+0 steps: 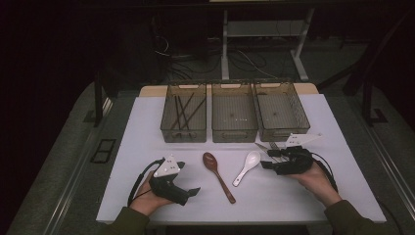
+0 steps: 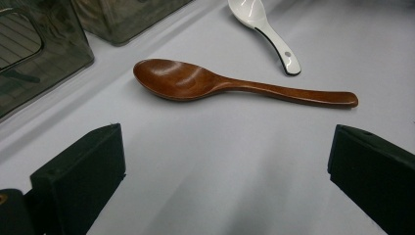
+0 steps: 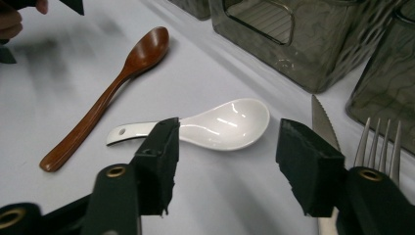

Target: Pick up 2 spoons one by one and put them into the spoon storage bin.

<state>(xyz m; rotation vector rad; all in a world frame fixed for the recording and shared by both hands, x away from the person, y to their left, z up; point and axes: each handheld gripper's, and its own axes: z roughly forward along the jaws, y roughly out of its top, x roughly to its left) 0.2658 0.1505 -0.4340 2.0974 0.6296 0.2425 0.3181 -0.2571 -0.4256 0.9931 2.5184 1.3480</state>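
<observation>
Right gripper (image 3: pixel 225 161) is hovering half open, holding nothing, over the white spoon (image 3: pixel 215 125), which is lying on the white mat (image 1: pixel 303 196) beside the wooden spoon (image 1: pixel 218 175). Left gripper (image 2: pixel 225 166) is gaping wide, empty. Open mat is surrounding both spoons; three bins (image 1: pixel 234 133) are bounding the far edge. No writing is legible.

Both hand-held grippers black: left hand-held gripper (image 1: pixel 192 192), right hand-held gripper (image 1: pixel 266 165). Blocky black jaws, brass-coloured pivot screws behind them, grey three-cornered top plates, looping black cables, olive-green sleeves.
</observation>
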